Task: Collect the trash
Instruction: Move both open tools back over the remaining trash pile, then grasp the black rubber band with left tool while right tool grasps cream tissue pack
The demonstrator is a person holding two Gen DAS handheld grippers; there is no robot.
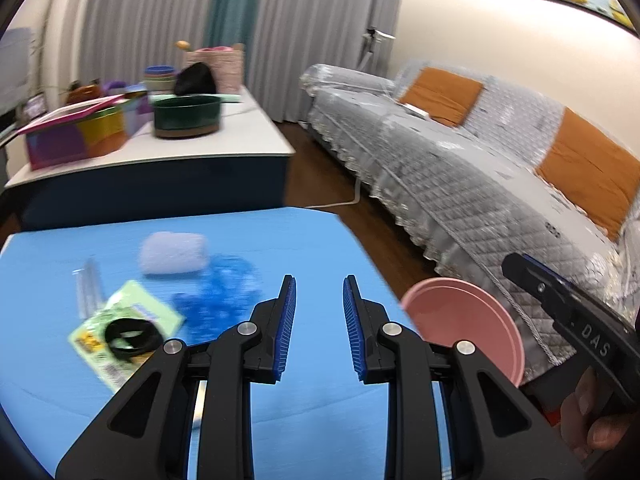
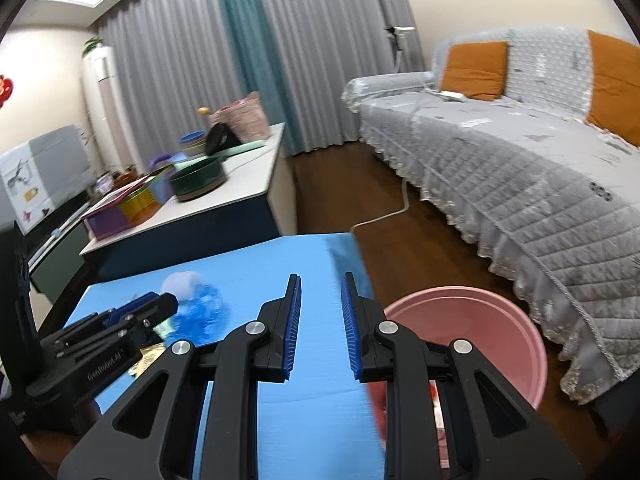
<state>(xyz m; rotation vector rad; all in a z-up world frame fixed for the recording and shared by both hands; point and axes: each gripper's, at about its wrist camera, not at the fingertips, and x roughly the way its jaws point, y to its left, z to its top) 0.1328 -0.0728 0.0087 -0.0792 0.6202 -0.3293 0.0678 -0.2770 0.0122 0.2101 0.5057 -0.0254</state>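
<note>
Trash lies on the blue table: a white crumpled wad, a blue crumpled plastic piece, a green packet with a black ring and a clear strip. My left gripper hovers open over the table to the right of them, with nothing between its blue pads. A pink bin stands on the floor off the table's right edge. My right gripper is open and holds nothing, at the table's right edge beside the bin. The wad and blue plastic show beyond the left gripper.
A white-topped cabinet behind the table carries a dark green round pan, coloured boxes and a basket. A grey-covered sofa with orange cushions runs along the right. A white cable lies on the wooden floor between them.
</note>
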